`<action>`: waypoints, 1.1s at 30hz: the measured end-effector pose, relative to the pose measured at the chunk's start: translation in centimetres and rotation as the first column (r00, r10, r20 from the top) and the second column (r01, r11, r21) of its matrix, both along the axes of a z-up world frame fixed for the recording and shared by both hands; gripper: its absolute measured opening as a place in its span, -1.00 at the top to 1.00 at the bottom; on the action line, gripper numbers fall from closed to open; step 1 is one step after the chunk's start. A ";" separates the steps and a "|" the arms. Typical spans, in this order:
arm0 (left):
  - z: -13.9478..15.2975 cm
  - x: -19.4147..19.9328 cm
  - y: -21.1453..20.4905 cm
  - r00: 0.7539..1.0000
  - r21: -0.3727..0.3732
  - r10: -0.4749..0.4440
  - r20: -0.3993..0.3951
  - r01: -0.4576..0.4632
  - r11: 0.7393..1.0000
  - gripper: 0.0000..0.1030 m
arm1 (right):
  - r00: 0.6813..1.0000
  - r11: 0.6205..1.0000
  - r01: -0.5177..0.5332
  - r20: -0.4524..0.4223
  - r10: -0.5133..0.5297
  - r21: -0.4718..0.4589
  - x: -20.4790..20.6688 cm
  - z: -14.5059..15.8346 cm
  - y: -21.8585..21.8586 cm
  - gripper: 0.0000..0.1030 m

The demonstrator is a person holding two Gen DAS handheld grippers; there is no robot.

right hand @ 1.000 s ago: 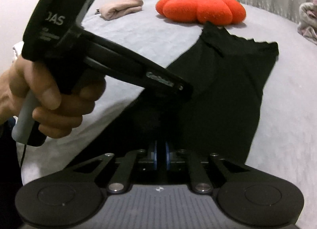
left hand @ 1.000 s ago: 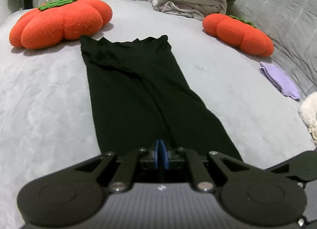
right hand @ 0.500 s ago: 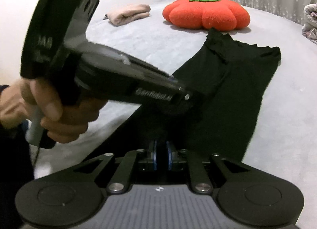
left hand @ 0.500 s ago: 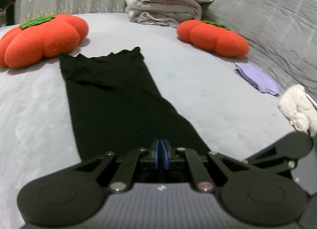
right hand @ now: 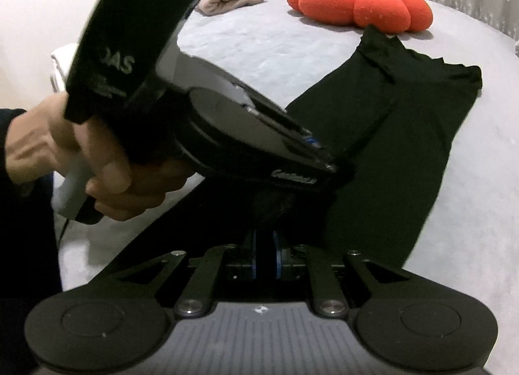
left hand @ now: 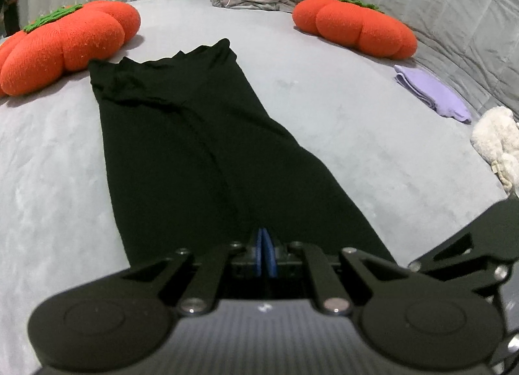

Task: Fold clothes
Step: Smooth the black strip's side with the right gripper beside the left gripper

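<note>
Here, a long black knit garment (left hand: 194, 154) lies flat along a grey bed (left hand: 48, 164), its far end beside an orange pumpkin-shaped cushion (left hand: 65, 41). The left gripper (left hand: 266, 253) and the right gripper (right hand: 264, 256) each have their blue-padded fingers clenched on the garment's near hem. A hand (right hand: 97, 174) holds the left gripper's handle.

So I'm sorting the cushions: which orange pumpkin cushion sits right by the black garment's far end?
The larger orange pumpkin cushion on the left; the black garment's far corner lies beside it. The smaller one sits apart, near the folded purple cloth.
</note>
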State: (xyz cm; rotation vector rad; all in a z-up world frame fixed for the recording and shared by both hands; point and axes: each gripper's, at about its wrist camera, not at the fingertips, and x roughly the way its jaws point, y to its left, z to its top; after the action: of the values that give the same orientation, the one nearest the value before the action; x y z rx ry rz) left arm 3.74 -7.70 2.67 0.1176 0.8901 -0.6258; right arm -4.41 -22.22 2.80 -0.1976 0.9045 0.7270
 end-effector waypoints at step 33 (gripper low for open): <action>0.0 -0.3 -0.9 0.999 0.062 0.042 0.005 -0.042 0.997 0.89 | 0.950 0.948 0.310 0.053 -0.307 -0.064 5.6 -1.1 -4.4 1.00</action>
State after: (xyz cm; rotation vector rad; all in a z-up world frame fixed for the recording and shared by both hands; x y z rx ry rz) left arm 3.44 -8.62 2.65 0.1556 0.9064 -0.5589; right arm 1.15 -26.63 1.67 -0.1302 0.8965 0.3977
